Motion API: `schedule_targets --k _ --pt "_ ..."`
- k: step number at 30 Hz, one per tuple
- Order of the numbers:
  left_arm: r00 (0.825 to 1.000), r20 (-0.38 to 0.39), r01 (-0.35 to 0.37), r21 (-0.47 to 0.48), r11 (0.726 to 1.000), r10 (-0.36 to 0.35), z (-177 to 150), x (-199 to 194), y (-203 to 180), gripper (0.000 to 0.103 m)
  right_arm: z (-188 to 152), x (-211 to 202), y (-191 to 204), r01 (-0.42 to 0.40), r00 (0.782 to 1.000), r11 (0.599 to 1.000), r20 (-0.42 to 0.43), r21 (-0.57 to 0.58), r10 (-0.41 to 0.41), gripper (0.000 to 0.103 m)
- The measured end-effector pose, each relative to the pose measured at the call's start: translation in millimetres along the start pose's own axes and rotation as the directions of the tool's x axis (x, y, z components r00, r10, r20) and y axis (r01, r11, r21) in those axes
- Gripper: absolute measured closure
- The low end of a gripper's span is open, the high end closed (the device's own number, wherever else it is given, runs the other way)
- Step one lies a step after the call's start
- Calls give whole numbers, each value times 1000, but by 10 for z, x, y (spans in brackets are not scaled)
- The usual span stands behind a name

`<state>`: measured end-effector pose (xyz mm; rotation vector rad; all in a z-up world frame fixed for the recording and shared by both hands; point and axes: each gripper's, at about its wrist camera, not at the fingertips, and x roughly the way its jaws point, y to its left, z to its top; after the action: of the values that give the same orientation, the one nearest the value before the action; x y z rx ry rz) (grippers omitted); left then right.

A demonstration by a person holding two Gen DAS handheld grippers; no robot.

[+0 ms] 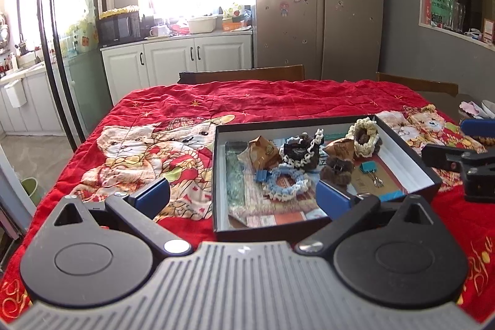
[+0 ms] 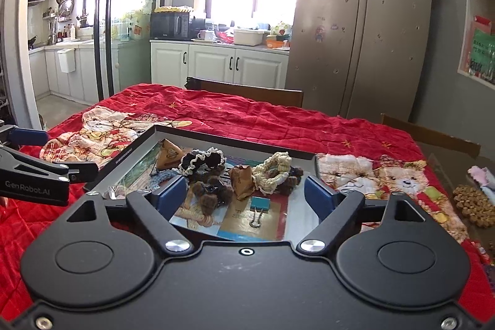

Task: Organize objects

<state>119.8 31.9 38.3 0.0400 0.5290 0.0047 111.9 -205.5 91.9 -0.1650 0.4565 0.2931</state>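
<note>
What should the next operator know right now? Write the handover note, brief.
Left gripper: open, empty.
Right gripper: open, empty, jaws just widened.
In the black box: cream scrunchie, black-and-white scrunchie, blue scrunchie, brown furry hair tie, two brown triangular packets, teal binder clip, blue binder clip.
Done: these are boxed.
Left: possibly the brown beaded item on the cloth at right.

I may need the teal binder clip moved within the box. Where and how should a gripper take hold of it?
Grip the teal binder clip across its folded body, coming from above. It lies flat on the floor of the box, with its wire handles pointing toward the near wall. The body is the thicker, firmer part; the thin handles would likely slip. The brown fuzzy hair tie beside it leaves room.
</note>
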Motion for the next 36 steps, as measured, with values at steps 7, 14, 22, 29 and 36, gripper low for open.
schedule_targets --k 7,14,22,29,36 --pt "1000 10 13 10 1000 -13 -55 -293 5 0 -33 -343 16 13 1000 1000 17 -18 -12 13" --pt "1000 18 18 -12 1000 -18 -116 -571 26 0 -99 -666 7 15 1000 1000 22 -19 -15 10" --pt "999 5 42 1 999 -42 -264 -795 -34 0 -238 -912 33 -1 1000 1000 8 1 1 7" --pt "997 -37 61 -9 998 -61 -414 -833 -78 0 -427 -975 23 -9 999 999 -40 48 11 7" --pt "994 -78 77 -6 997 -77 -549 -825 -119 0 -621 -998 -5 -3 997 995 -77 104 11 6"
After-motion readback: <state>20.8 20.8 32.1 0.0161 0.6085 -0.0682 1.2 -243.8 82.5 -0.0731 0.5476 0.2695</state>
